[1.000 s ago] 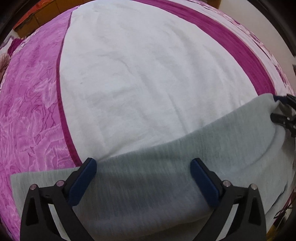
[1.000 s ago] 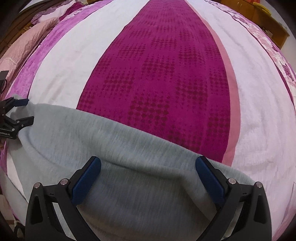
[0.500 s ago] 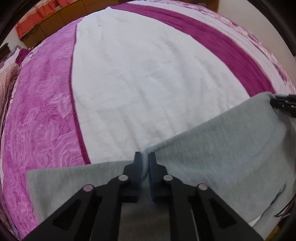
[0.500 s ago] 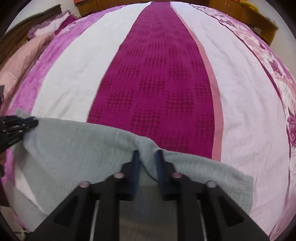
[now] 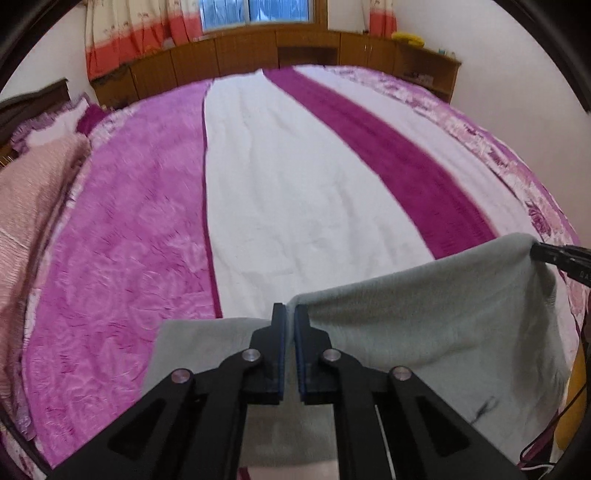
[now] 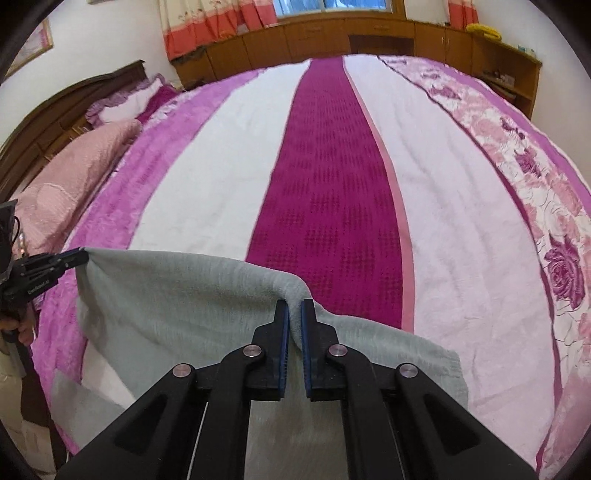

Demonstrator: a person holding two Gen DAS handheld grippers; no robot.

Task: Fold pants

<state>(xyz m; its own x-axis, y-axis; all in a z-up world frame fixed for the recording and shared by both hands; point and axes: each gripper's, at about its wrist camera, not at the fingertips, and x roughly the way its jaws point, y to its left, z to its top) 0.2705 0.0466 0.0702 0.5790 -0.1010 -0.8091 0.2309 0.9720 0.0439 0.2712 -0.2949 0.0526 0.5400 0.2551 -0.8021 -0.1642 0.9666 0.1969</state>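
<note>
Pants (image 5: 424, 332): grey knit fabric, held up off the bed (image 5: 314, 192) along one edge by both grippers, the rest hanging toward the near side of the bed

Left gripper (image 5: 289, 314): jaws clenched on the upper edge of the fabric; a fold of grey cloth sits pinched between the blue pads. In the left wrist view the cloth runs from this grip to the right, up to the right gripper's tip (image 5: 550, 254) at the frame edge, and a flat flap also extends to the left of the jaws over the bedspread

Right gripper (image 6: 294, 310): jaws clenched on the same edge; a small ridge of fabric rises between the pads. In the right wrist view the edge stretches left to the left gripper (image 6: 70, 260), where the corner of the cloth is pinched. Fingers of a hand (image 6: 16, 328) show just below that gripper at the frame edge

Bedspread: white, magenta and pink stripes, rose print along the right border. Pink pillow (image 6: 74, 177) at the left by the dark headboard (image 6: 74, 103). Wooden cabinets (image 5: 295, 48) line the far wall under a window with orange-trimmed curtains (image 5: 140, 33). Yellow object (image 6: 484, 31) on the cabinet top at right; what it is I cannot tell
</note>
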